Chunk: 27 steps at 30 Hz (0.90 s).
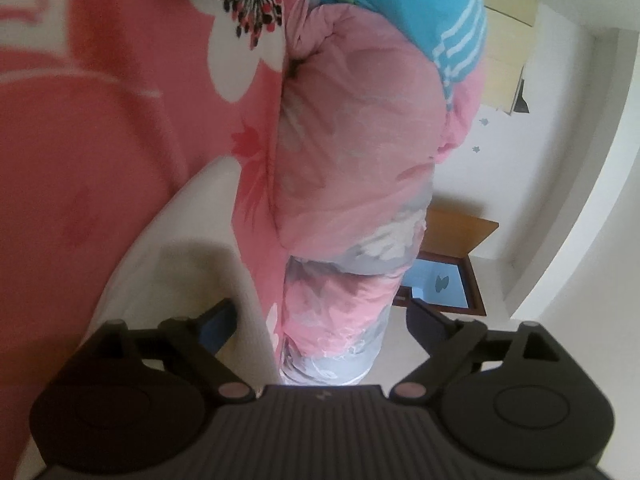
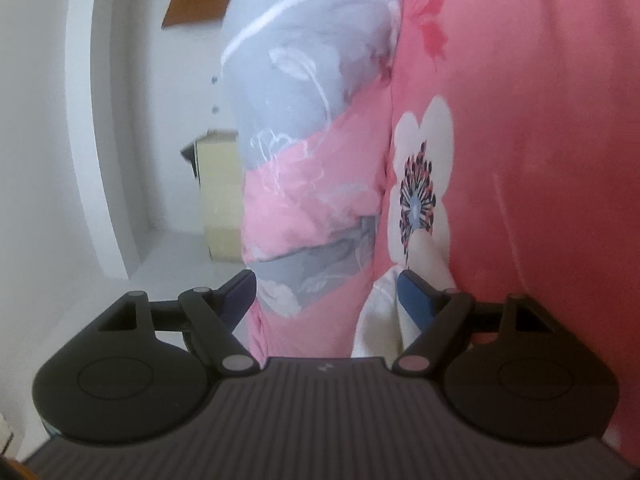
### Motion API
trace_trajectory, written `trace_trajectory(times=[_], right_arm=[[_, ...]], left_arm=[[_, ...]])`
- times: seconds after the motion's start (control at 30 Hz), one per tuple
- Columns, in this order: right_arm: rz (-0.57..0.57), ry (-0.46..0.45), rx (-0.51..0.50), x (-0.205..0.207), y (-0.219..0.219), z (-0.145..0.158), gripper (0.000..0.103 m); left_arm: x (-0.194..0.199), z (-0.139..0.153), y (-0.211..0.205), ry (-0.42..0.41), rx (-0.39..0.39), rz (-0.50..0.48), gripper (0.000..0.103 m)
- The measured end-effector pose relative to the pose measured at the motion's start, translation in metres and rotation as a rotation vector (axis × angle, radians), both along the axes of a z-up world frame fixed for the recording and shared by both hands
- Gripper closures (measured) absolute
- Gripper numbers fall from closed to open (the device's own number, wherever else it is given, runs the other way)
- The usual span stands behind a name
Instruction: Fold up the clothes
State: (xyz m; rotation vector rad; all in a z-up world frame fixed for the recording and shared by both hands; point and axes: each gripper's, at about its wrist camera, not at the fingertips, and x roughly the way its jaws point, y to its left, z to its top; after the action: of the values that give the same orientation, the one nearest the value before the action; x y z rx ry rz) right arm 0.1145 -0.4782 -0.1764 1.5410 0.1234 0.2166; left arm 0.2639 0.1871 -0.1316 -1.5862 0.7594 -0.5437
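Both views are turned on their side. A white garment (image 1: 188, 248) lies on the coral flowered bedsheet (image 1: 80, 140), its edge running just inside the left finger of my left gripper (image 1: 322, 318). The jaws stand wide apart and press on nothing. In the right wrist view a white garment (image 2: 384, 320) bunches against the blue pad of the right finger. My right gripper (image 2: 328, 290) is also open wide, and no pad squeezes the cloth. A rolled pink and grey quilt (image 1: 352, 160) (image 2: 304, 140) fills the gap ahead of both grippers. A blue garment (image 1: 400, 0) rests on the quilt.
The bedsheet (image 2: 540, 160) with its white flower spreads beyond the quilt. Behind stand a white wall (image 2: 60, 160), a pale yellow cabinet (image 1: 508, 40) (image 2: 220, 200) and a brown wooden frame with a blue panel (image 1: 452, 276).
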Motion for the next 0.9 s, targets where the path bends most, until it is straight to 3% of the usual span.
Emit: trace_trajectory(times=[0.13, 0.23, 0.43, 0.6, 0.7, 0.77, 0.83, 0.9], right_arm=[[-0.018, 0.010, 0.011, -0.036, 0.012, 0.007, 0.023], [0.004, 0.014, 0.015, -0.065, 0.026, 0.012, 0.023], [0.098, 0.051, -0.080, -0.124, 0.067, 0.039, 0.023], [0.190, 0.174, -0.161, -0.148, 0.103, 0.047, 0.023], [0.187, 0.283, -0.269, -0.154, 0.118, 0.051, 0.023], [0.159, 0.357, -0.339, -0.152, 0.122, 0.053, 0.023], [0.103, 0.426, -0.402, -0.147, 0.119, 0.055, 0.023], [0.054, 0.432, -0.403, -0.142, 0.113, 0.052, 0.024]], left_arm=[[-0.040, 0.018, 0.010, -0.017, 0.072, -0.008, 0.012], [-0.072, 0.036, 0.017, -0.050, 0.192, -0.039, 0.012], [-0.128, 0.057, 0.009, -0.132, 0.437, -0.170, 0.012], [-0.164, 0.046, -0.014, -0.195, 0.558, -0.234, 0.012], [-0.170, 0.031, -0.019, -0.162, 0.625, -0.201, 0.013], [-0.169, 0.021, -0.016, -0.145, 0.635, -0.148, 0.023], [-0.166, 0.018, -0.011, -0.160, 0.624, -0.102, 0.028], [-0.160, 0.016, -0.008, -0.162, 0.622, -0.092, 0.038]])
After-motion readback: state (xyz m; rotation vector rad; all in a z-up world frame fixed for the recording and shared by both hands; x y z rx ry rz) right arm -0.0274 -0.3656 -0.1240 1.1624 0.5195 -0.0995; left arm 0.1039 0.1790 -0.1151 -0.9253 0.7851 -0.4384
